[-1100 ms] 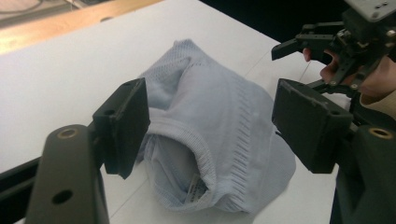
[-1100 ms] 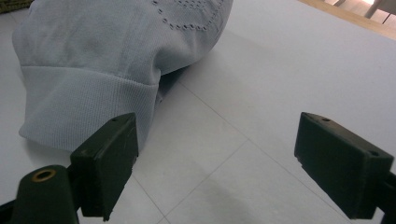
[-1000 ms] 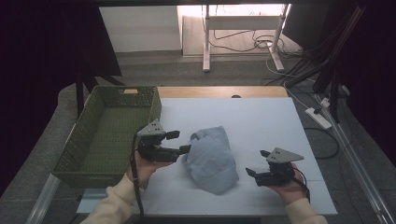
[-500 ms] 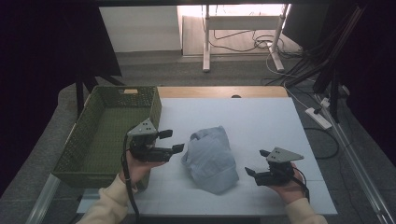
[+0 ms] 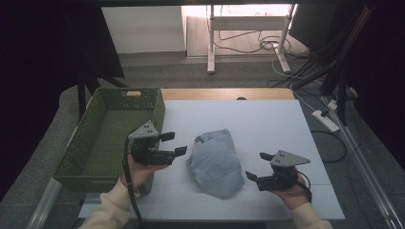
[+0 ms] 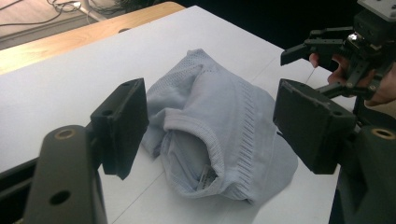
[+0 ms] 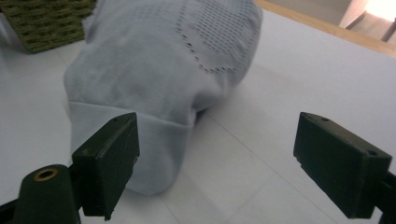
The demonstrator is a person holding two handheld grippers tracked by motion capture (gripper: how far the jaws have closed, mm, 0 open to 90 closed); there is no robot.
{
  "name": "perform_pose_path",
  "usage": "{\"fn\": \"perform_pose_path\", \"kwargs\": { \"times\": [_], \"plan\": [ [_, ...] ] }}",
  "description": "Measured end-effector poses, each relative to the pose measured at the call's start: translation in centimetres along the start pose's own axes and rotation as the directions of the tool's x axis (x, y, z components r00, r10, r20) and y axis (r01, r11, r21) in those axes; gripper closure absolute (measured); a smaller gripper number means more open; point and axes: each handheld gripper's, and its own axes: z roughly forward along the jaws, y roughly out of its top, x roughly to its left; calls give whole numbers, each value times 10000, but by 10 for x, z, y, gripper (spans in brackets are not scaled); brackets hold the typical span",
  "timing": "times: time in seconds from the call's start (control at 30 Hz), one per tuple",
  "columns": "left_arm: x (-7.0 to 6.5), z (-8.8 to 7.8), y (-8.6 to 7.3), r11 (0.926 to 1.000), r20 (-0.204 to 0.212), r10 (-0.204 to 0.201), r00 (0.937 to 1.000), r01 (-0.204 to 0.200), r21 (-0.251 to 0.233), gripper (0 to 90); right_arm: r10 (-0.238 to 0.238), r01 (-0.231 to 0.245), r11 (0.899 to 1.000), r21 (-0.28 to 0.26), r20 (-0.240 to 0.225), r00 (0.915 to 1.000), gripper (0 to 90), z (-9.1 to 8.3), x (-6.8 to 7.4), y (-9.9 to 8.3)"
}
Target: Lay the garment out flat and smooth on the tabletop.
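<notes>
We count one pale blue knitted garment (image 5: 215, 162), crumpled near the desk's (image 5: 267, 119) front edge, and one green basket (image 5: 90, 157) at its left edge. Two grippers flank the garment: left gripper (image 5: 174, 144) and right gripper (image 5: 258, 167), both spread wide, gripping nothing.

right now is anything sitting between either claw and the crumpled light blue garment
Nothing visible does. The left claw and right claw both stand open on either side of the light blue knit garment, with bare white tabletop between each and the cloth. The green basket sits off to the left, behind the left claw.
</notes>
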Motion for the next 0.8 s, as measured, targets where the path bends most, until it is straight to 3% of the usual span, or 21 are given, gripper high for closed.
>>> {"fn": "perform_pose_path", "kwargs": {
  "times": [0.17,0.8],
  "plan": [
    [0,-1,0,10000,-51,18,10000,-18,-33,270,-306,309,9995,110,-204,9993,149,4,9,3],
    [0,-3,-1,10000,-92,7,10000,-8,-66,267,-669,672,9977,17,-731,9951,154,13,27,11]
  ]
}}
